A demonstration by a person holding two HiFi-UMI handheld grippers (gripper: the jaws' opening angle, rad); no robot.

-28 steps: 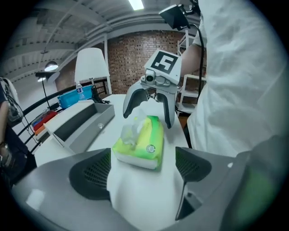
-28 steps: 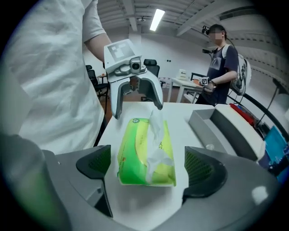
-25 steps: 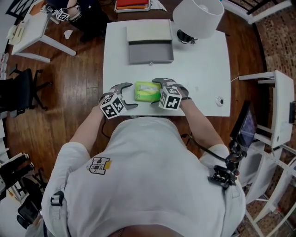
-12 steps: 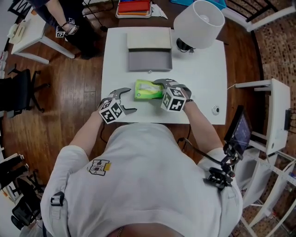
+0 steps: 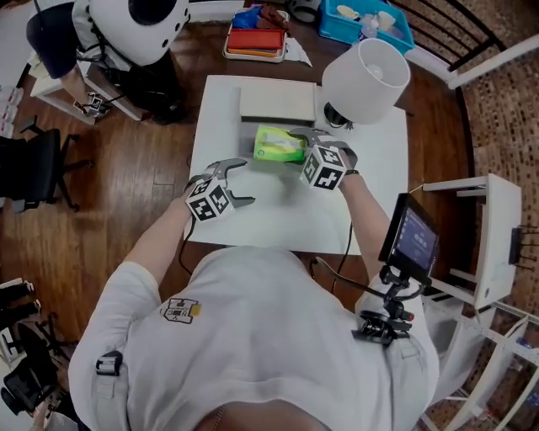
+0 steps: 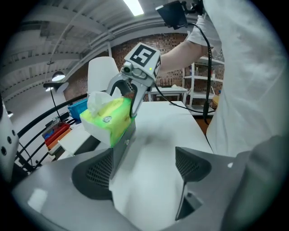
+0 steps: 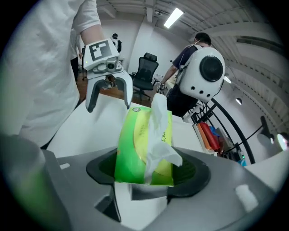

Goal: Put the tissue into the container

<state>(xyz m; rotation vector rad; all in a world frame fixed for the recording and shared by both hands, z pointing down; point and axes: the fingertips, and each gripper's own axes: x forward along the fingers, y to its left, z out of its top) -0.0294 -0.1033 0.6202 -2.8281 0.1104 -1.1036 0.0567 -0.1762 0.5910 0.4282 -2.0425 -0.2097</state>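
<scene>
Carry step: right gripper (image 5: 296,145) clamped on tissue (image 5: 279,145), held above near edge of container (image 5: 276,101) at far table; left gripper (image 5: 239,182) agape, empty, near-left; next, likely: move farther, lower, release.

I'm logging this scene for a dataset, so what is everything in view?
tissue pack: one, green with a white tissue sticking out, held at the container
container: one, grey and beige, table's far side
table: one, white, before the person
lamp: one, white shade, table's far right corner
screen: one, dark, on a stand right of the table
tray: one, red, beyond the table
bin: one, blue, beyond the table
office chair: one, black, left of the table
right gripper: one, grey, jaws shut on the tissue pack
left gripper: one, grey, jaws open and empty, over the table's left side
</scene>
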